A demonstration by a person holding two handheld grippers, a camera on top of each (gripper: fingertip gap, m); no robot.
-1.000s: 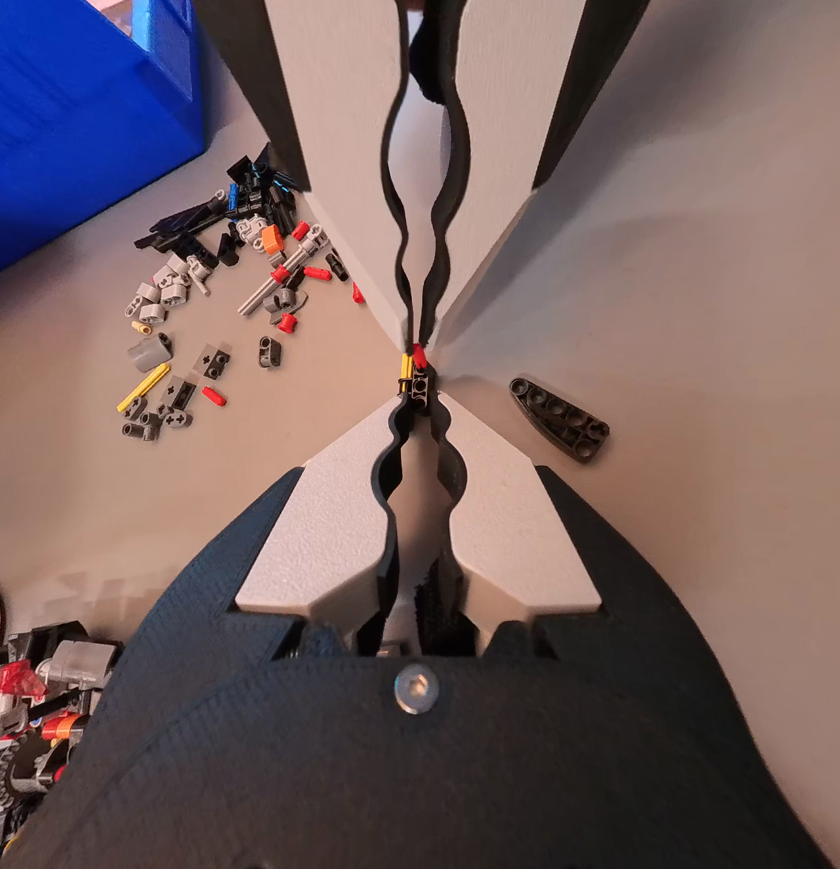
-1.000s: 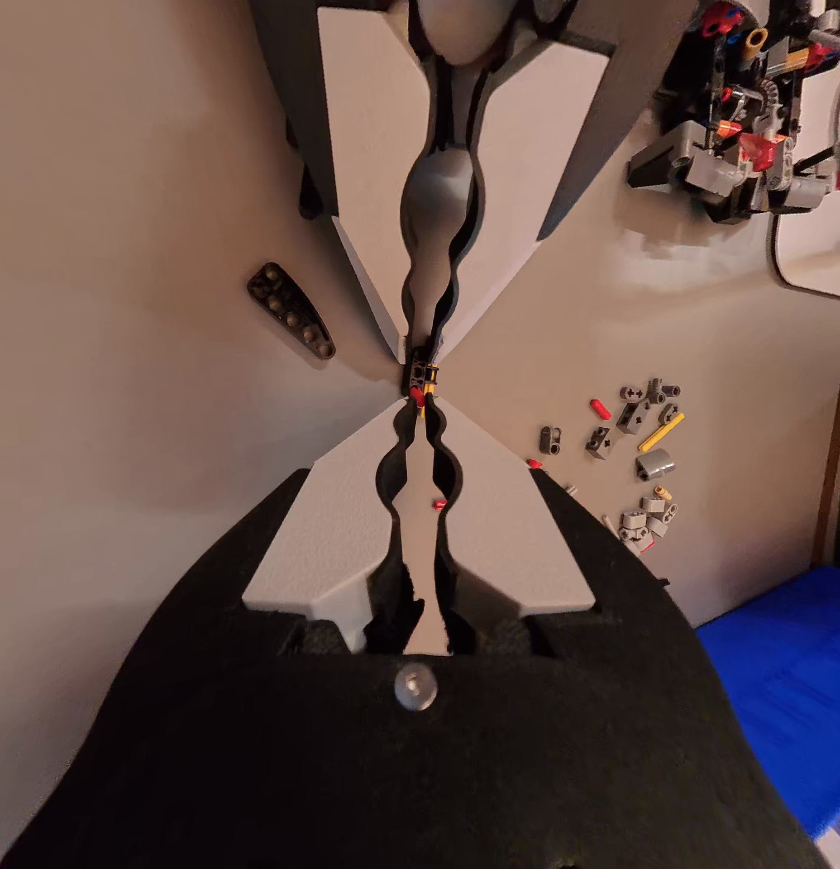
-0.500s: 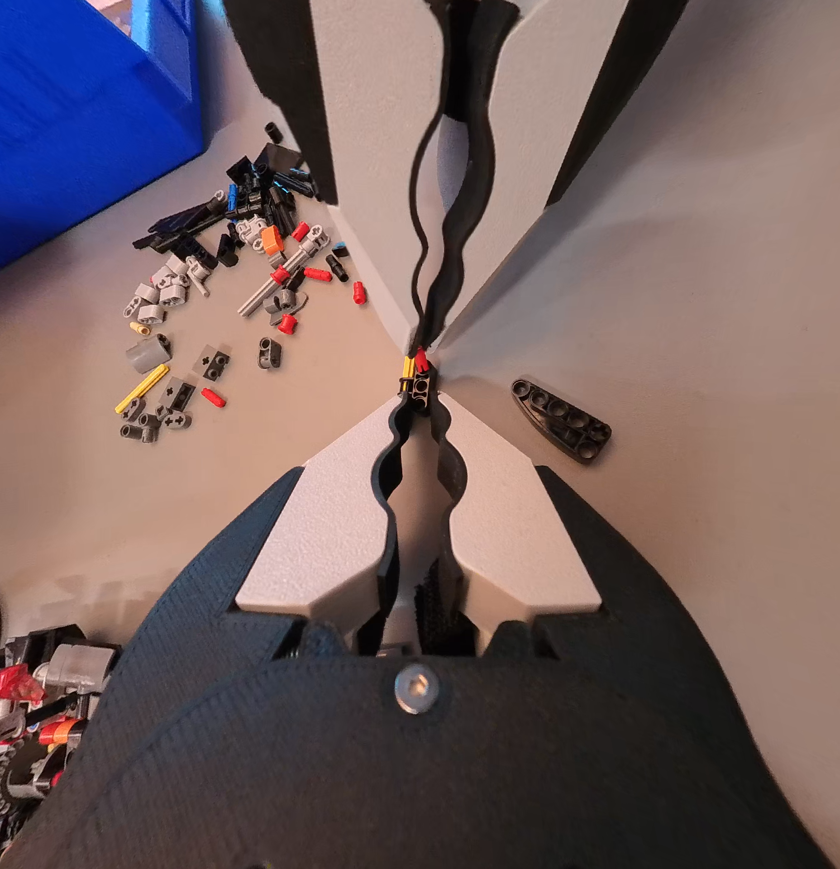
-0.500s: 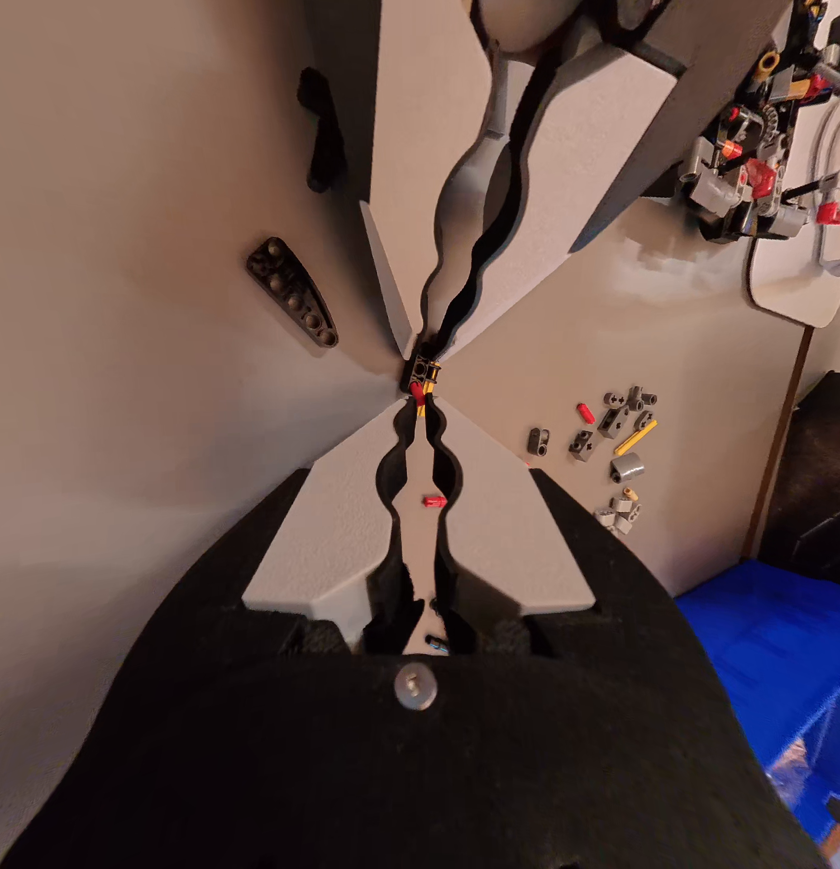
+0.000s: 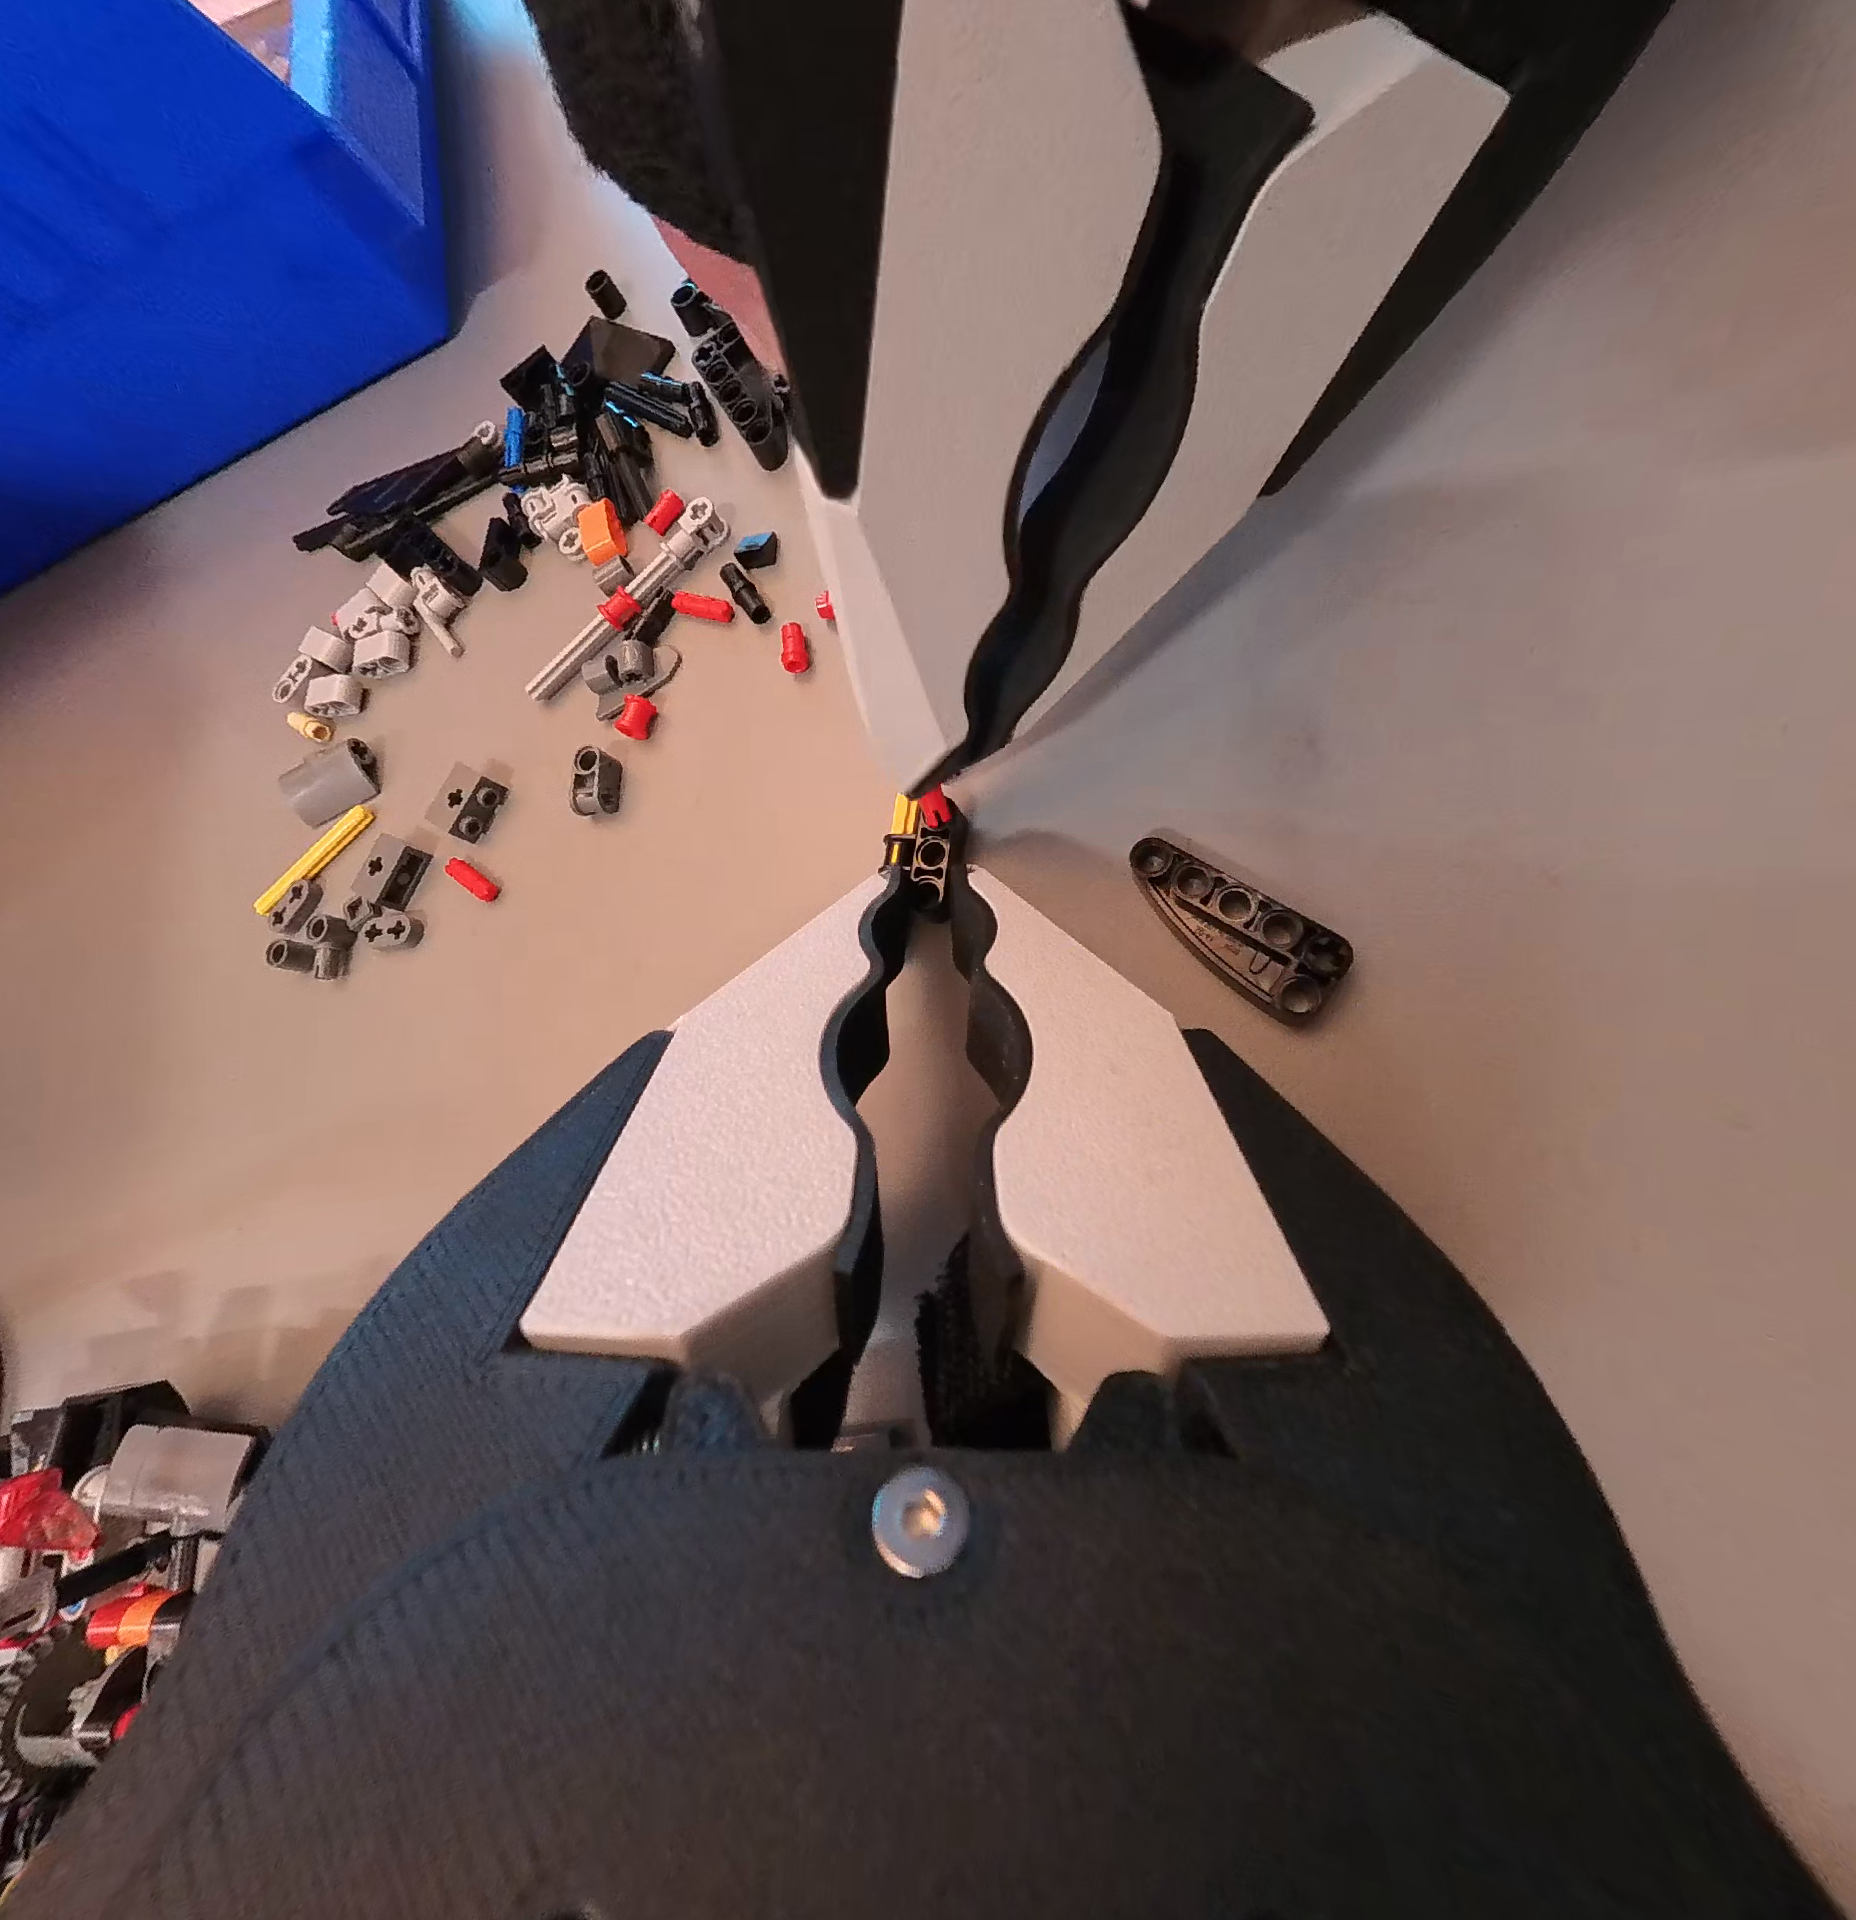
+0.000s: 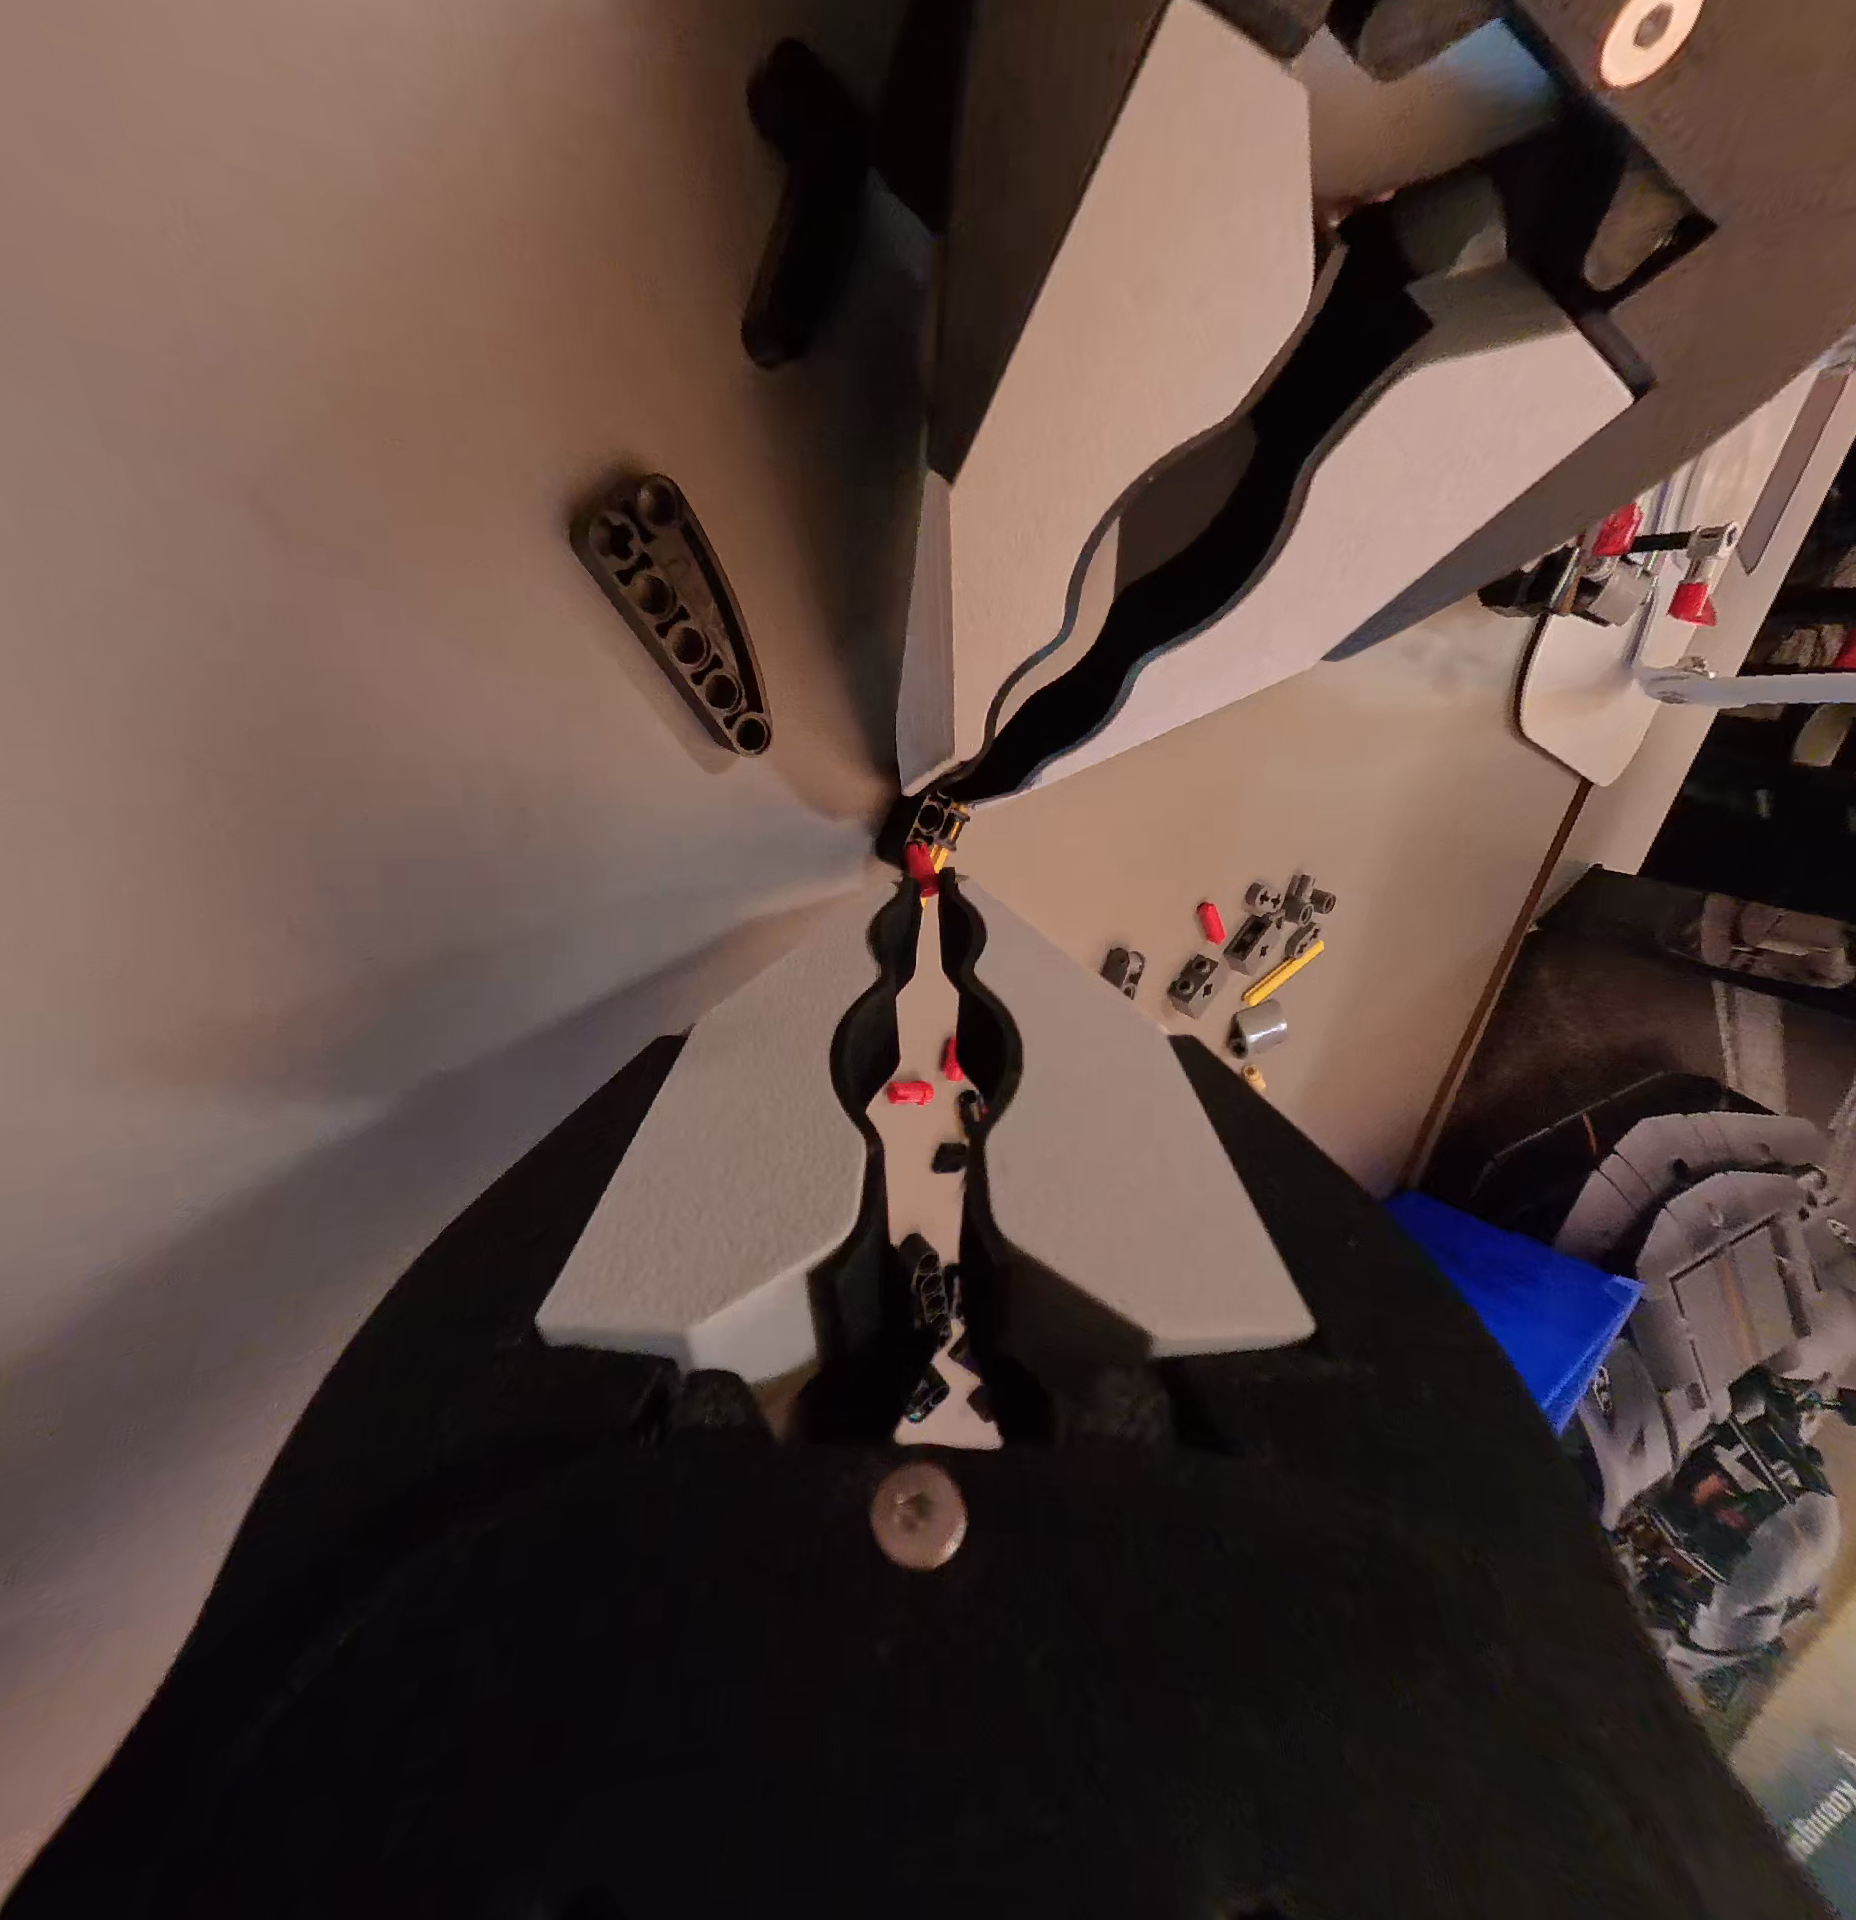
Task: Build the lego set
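Left wrist view first: our left gripper is pinching a small black connector right at its tips, with a short yellow pin sticking out of it toward 12 o'clock. The right gripper comes in from 12 o'clock, tips pressed onto a little red pin that meets the connector beside the yellow one. The loose pile of parts sits out at 10 o'clock with the blue bin beyond it, a flat black beam lies on the table at 3 o'clock, and the half-built model is down at 8 o'clock.

Right wrist view: same joint from the other side. Our right gripper is clamped on the red pin, and the left gripper reaches in from 1 o'clock holding the black connector. The black beam is at 10 o'clock here.

How we'd do it well, we reckon: keep the pin dead in line with the hole and push straight along it, no twisting. Both grips are right at the tips, so any sideways load could flick the pin out. We'd hold the connector hard and press until the pin seats fully. Can't tell how deep it's in already.
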